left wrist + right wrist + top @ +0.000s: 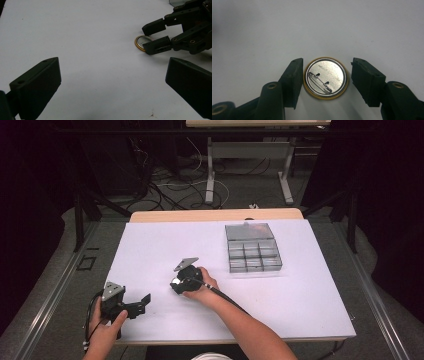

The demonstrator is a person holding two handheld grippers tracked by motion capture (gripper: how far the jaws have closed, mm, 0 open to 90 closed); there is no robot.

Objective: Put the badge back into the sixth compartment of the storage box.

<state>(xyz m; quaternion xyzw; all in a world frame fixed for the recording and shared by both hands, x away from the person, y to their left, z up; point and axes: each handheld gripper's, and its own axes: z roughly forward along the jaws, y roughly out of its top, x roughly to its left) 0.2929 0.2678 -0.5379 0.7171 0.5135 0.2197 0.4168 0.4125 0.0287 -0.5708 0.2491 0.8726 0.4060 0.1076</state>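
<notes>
Right gripper (325, 77): jaws narrow, straddling a pin badge (326, 78) that lies flat, back side up, safety pin showing. The left-hand pad sits against the badge's gold rim or a hair off it; the right-hand pad stands just clear, with a sliver of white between. Not yet a grip. Seen from the left gripper's camera, the same jaws (155, 36) come down at a slant with the badge (141, 42) partly tucked behind the lower finger.

Badge judged light, stiff, thin metal, smooth at the rim. Likely to skate on the white sheet or flip if squeezed unevenly. Best hold looks like edge to edge across the widest part, pads low against the sheet, clear of the pin.

Left gripper (112, 82): jaws wide apart, nothing between them, hovering over bare sheet near the front left corner of the tabletop (300, 310); the hand (102, 332) holds it from below that edge.

Badge lies left of centre on the tabletop, nearer the front edge. A clear compartment box (252, 251), lid open, sits well apart toward the back right.
</notes>
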